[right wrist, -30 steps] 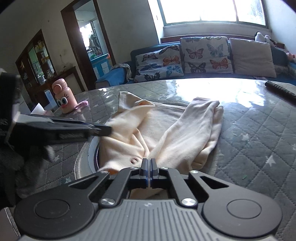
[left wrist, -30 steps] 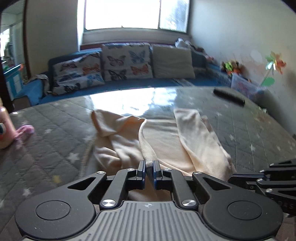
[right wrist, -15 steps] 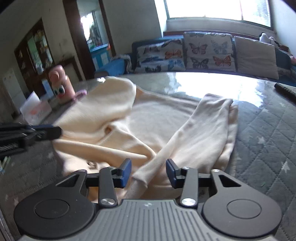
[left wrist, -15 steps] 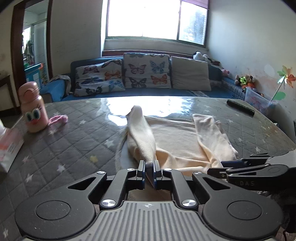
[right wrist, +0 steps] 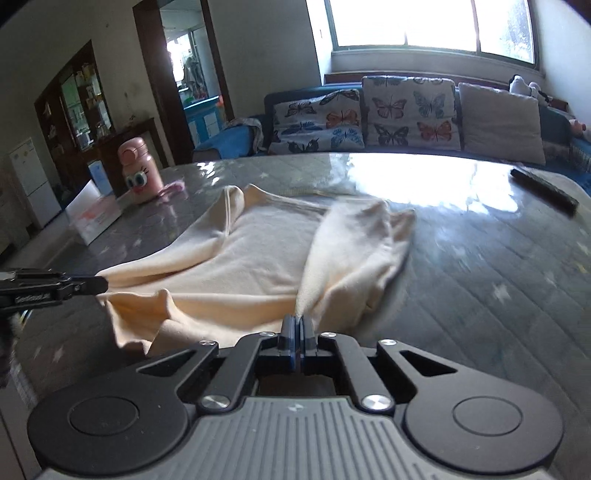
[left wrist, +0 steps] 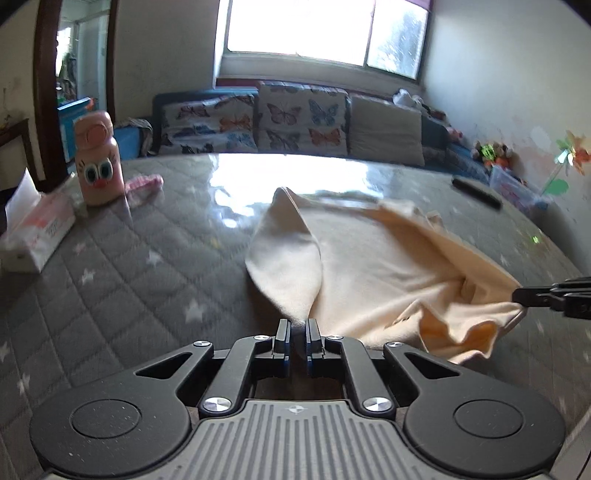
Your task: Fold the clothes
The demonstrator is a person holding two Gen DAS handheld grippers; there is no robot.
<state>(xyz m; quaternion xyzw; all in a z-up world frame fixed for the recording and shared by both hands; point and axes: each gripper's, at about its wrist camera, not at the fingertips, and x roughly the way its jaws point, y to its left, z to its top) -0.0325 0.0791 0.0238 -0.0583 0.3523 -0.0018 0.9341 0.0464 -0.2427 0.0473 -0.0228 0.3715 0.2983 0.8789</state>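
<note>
Left tongs (left wrist: 297, 329) nearly closed, pinching corner of cream garment (left wrist: 373, 266). Right tongs (right wrist: 297, 326) clamped tight on opposite fold; garment stretched between them above quilted desk (left wrist: 129, 273).

I see bright window (left wrist: 325, 33) on far wall, blue sofa (right wrist: 295, 96) with butterfly cushions (left wrist: 303, 123) beneath, dark doorway (right wrist: 184, 74) left, glare on grey quilted bench (left wrist: 129, 266).
</note>
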